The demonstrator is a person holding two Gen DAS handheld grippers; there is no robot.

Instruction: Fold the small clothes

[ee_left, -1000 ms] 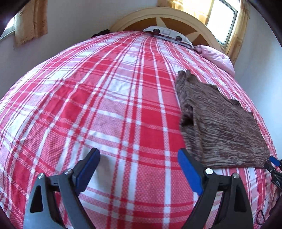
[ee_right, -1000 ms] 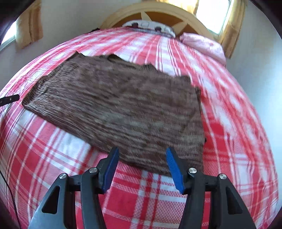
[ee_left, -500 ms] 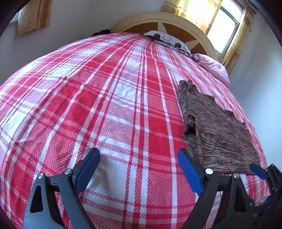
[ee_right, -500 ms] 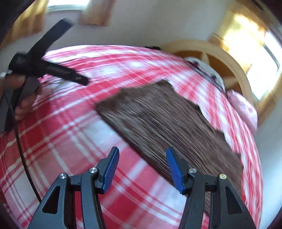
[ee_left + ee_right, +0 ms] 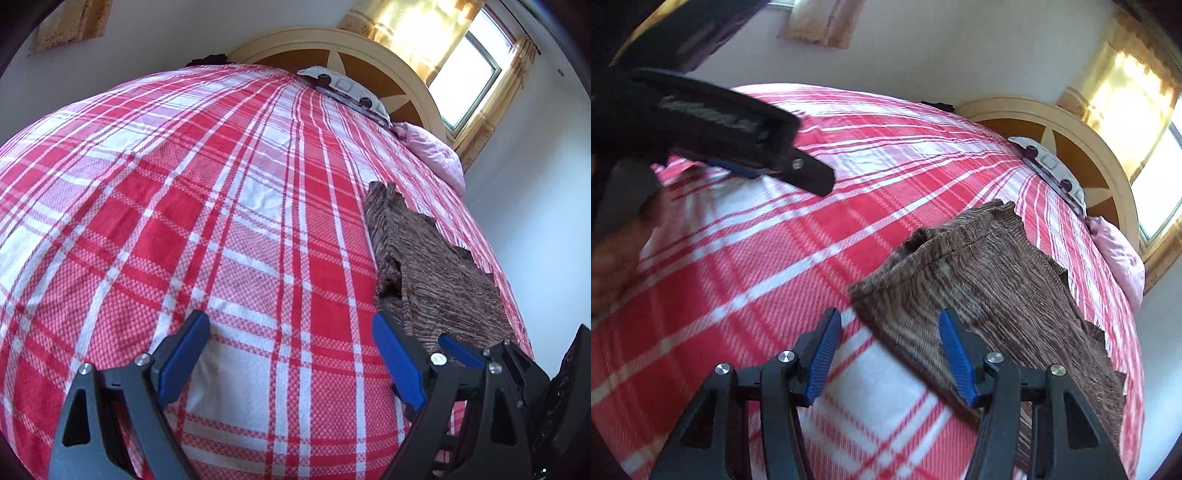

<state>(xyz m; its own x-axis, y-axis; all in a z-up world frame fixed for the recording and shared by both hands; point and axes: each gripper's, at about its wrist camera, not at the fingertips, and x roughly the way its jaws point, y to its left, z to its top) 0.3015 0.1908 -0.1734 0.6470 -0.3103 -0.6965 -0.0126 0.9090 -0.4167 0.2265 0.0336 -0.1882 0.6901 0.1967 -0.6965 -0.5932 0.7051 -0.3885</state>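
- right gripper: jaws about half open, nothing clamped. Near corner of the brown knit garment shows between the pads, but they're not pressing on it.
- left gripper: jaws wide, empty, over bare red plaid bedspread; garment's near corner sits just beside its right finger.
- garment lies mostly flat on the right side of the bed, one flap already doubled over along its left edge. Headboard and pink pillow well beyond it.
- step, my read: setting up to grab the near hem for the next fold.
- do it well: each gripper takes a separate near corner, bite all layers, lift low, carry straight over so edges line up.
- risk: the two grippers are close together; keep them apart.
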